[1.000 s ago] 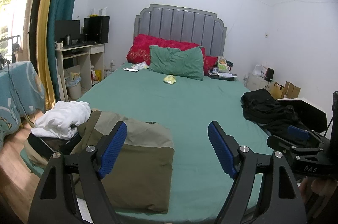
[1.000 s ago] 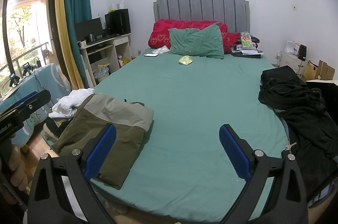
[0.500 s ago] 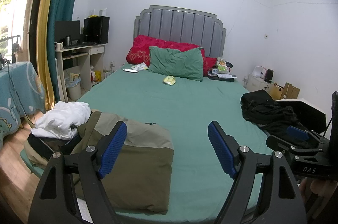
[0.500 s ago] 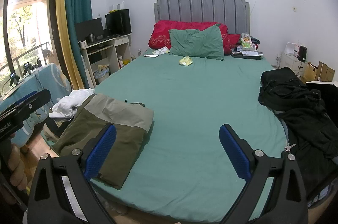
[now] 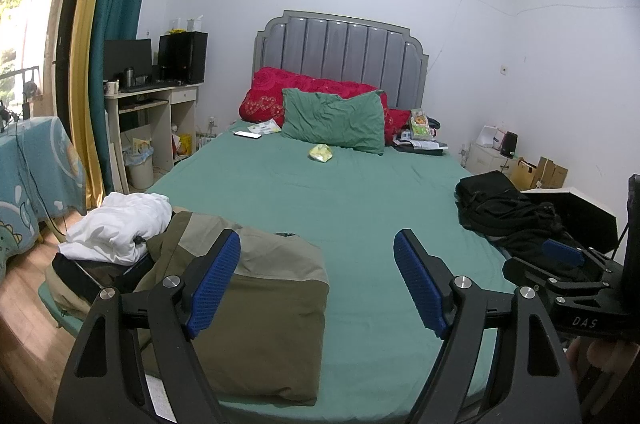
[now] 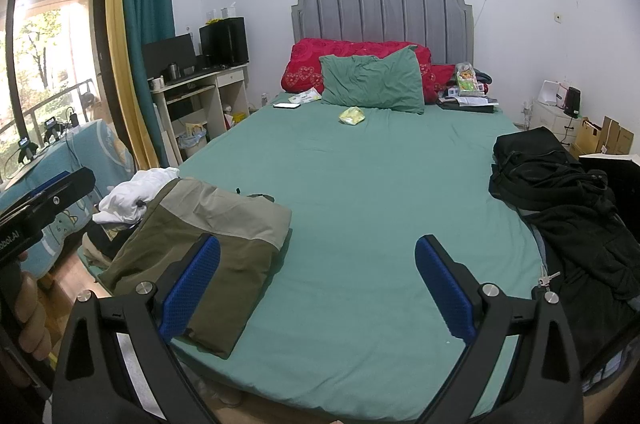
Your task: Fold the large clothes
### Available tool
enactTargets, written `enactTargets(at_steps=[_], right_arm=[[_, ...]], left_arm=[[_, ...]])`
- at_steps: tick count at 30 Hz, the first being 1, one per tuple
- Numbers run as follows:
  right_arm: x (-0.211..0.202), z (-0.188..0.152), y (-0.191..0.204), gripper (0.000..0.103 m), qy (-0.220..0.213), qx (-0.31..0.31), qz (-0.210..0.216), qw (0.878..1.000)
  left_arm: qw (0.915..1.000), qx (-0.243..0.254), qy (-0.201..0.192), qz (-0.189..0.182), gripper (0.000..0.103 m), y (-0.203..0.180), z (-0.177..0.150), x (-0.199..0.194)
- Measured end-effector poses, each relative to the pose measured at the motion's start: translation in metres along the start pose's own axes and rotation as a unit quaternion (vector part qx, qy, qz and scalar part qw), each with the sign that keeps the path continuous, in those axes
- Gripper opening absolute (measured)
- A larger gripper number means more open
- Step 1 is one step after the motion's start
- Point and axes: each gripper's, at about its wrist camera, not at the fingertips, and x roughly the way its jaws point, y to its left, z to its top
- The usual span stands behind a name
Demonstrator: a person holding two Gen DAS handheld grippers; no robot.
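Both grippers, left [image 5: 318, 282] and right [image 6: 318, 288], gape empty; I'd reach for the crumpled black garment pile [image 6: 568, 207] by its collar edge, spreading it flat mid-bed.

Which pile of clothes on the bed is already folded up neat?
The olive-green garment at the bed's near left corner: it lies flat with squared edges. The black clothes on the right and the white garment behind it are crumpled heaps.
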Motion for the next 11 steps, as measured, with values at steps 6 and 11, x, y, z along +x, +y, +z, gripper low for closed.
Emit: enactTargets(at_steps=[6, 11], right_arm=[[0.0001, -0.0001, -0.0005, 0.097, 0.000, 0.000, 0.000, 1.000], [0.0004, 0.0002, -0.0005, 0.097, 0.001, 0.000, 0.000, 1.000]], left_arm=[[1.0000, -0.001, -0.001, 0.000, 0.082, -0.0001, -0.0005, 0.0007], [1.0000, -0.001, -0.002, -0.001, 0.082, 0.0000, -0.0001, 0.0009]])
